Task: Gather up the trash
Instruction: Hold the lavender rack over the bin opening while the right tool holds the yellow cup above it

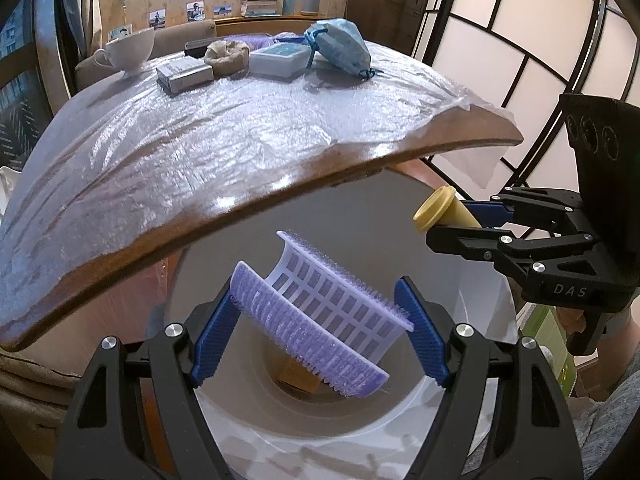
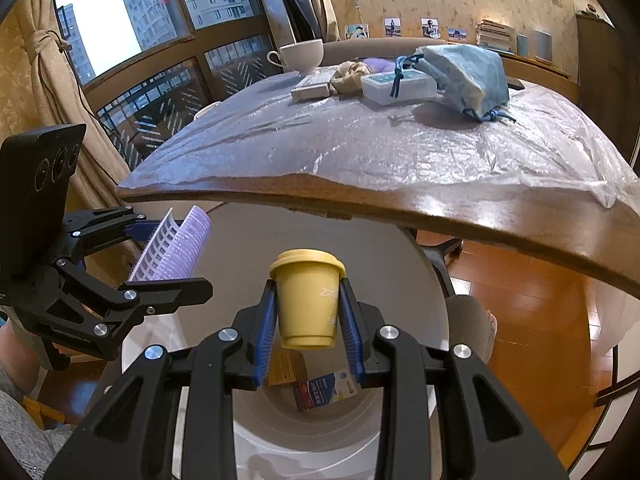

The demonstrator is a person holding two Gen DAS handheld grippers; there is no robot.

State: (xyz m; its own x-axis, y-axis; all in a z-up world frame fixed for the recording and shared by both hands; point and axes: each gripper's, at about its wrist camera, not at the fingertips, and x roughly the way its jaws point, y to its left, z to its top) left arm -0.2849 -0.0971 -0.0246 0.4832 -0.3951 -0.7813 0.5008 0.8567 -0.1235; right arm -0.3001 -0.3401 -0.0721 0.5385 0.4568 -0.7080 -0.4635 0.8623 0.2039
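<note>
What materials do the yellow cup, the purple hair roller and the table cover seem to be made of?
Yellow cup: probably matte plastic or silicone; smooth, even colour, no gloss.
Purple hair roller: plastic grid with a bristly, fuzzy outer layer.
Table cover: thin clear plastic film; crinkled, shiny, wood shows through.

Two grippers: left (image 1: 320, 330) and right (image 2: 308, 312). One purple hair roller (image 1: 320, 320). One yellow cup (image 2: 307, 300). One white bin (image 1: 360, 412), with two cartons (image 2: 316, 380) inside. One table (image 1: 280, 196) bearing one white teacup (image 1: 130, 50), one blue pouch (image 1: 340, 46), one plastic container (image 1: 280, 58) and one small box (image 1: 184, 74). Four photos (image 2: 412, 28) on the wall.
</note>
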